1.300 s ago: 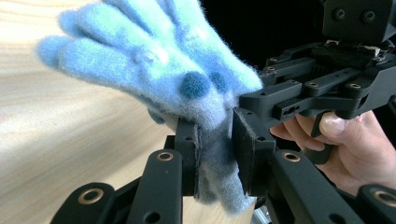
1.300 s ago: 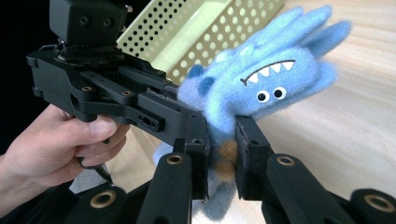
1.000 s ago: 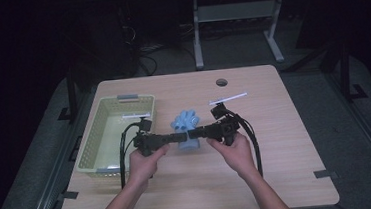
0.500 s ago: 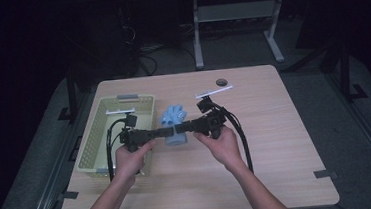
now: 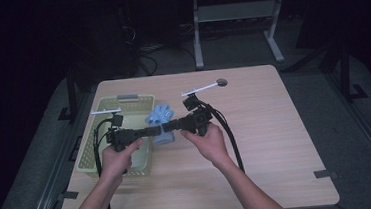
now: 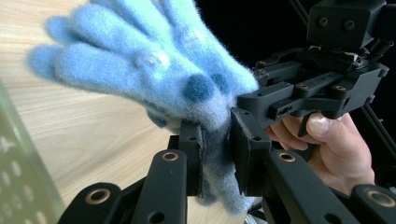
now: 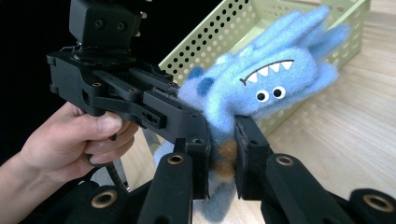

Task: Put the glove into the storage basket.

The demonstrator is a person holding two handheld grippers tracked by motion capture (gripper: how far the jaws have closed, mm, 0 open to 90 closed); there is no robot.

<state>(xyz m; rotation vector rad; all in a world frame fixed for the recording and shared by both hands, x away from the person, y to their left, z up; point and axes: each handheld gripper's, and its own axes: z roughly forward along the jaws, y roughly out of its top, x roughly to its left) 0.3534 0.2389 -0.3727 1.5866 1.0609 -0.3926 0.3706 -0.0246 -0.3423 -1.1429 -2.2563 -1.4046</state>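
A fuzzy blue plush toy (image 5: 160, 120) with googly eyes and a toothy mouth hangs just above the table, beside the right wall of a pale green perforated basket (image 5: 88, 142). My left gripper (image 5: 156, 132) and right gripper (image 5: 167, 127) face each other, both shut on the toy's lower part. In the left gripper view the pads pinch the toy (image 6: 154, 70) at my left gripper (image 6: 215, 154), with the right gripper's body (image 6: 303, 88) close behind. In the right gripper view my right gripper (image 7: 219, 158) squeezes the toy (image 7: 261, 88) in front of the basket (image 7: 224, 32).
The wooden table (image 5: 277, 142) has a dark round cable hole (image 5: 221, 82) near its far edge. Cables trail from both grippers toward the person. A grey metal stand (image 5: 198, 38) rises on the floor behind the table.
Both hands have carried the toy leftward from the middle of the table to the basket's right wall, still gripping it together.
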